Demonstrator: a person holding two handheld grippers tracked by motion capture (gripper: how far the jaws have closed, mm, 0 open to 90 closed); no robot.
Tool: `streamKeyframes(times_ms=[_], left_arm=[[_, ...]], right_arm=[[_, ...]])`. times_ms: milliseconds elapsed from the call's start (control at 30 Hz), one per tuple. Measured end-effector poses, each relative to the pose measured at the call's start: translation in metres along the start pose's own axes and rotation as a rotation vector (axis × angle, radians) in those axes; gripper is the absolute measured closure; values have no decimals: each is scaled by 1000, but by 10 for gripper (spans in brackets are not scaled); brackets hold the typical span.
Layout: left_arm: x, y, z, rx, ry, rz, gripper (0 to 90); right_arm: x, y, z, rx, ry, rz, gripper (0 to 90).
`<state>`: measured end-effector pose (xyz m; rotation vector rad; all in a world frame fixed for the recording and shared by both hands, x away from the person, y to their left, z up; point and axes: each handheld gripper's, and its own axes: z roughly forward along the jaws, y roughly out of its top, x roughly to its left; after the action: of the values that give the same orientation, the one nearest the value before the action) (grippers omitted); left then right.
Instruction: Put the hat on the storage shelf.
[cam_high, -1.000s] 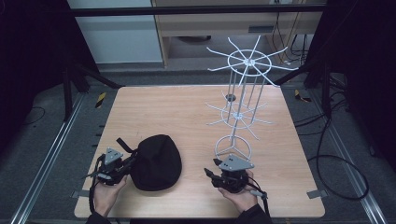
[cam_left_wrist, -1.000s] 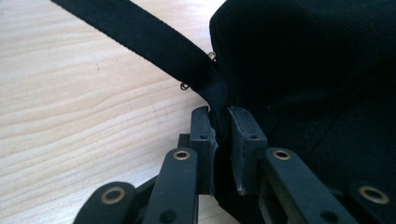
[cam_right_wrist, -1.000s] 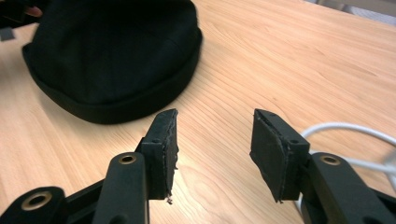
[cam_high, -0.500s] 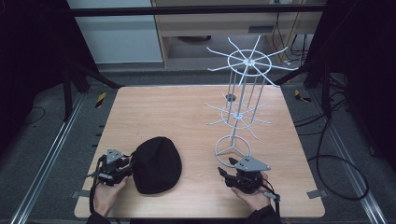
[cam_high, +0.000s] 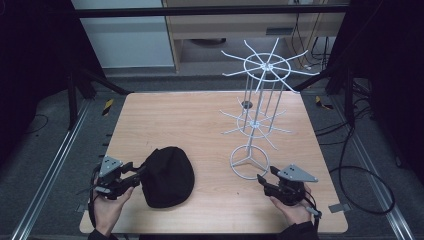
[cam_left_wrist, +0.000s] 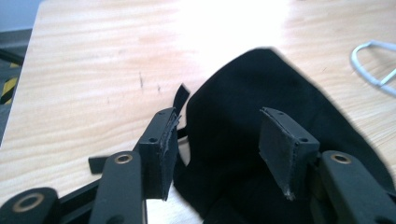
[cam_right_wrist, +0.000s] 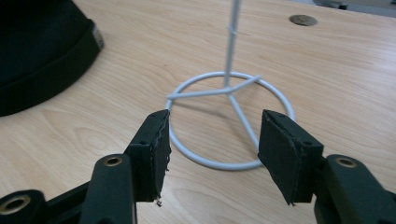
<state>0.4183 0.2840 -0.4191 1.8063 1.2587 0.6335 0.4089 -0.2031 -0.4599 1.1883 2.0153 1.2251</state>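
Observation:
A black cap (cam_high: 167, 175) lies flat on the wooden table (cam_high: 175, 120) at the front left. My left gripper (cam_high: 137, 172) sits at the cap's left edge. Its jaws have just been opening and stand open over the black fabric (cam_left_wrist: 243, 140) without pressing it (cam_left_wrist: 217, 126). A white wire rack (cam_high: 257, 95) stands on a ring base (cam_high: 249, 162) at the right. My right gripper (cam_high: 262, 180) is just in front of that base and points at the ring (cam_right_wrist: 229, 161). Its jaws have also just been opening, with nothing between them (cam_right_wrist: 215, 126). The cap's brim (cam_right_wrist: 42, 56) shows at that view's left.
A small dark hole (cam_high: 246, 104) is in the table behind the rack. The rack's wire arms (cam_high: 235, 72) spread wide above the right half. Metal rails (cam_high: 55, 165) flank the table, and cables (cam_high: 360, 165) lie on the floor at the right.
The left gripper has let go of the cap's edge and lifted slightly; the cap has settled flatter. The right gripper has moved right, from beside the cap to in front of the rack's base.

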Motion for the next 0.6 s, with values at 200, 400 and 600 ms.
streamKeyframes(times_ms=[200, 400, 600], left_arm=[[-17, 13, -2, -6, -35, 30, 438], [-38, 21, 10, 42, -40, 101, 419], [-47, 22, 25, 94, -49, 120, 402]], right_arm=[[-13, -5, -1, 18, -30, 18, 430], [-17, -7, 1, 42, -42, 12, 429], [-18, -7, 3, 54, -46, 9, 427]])
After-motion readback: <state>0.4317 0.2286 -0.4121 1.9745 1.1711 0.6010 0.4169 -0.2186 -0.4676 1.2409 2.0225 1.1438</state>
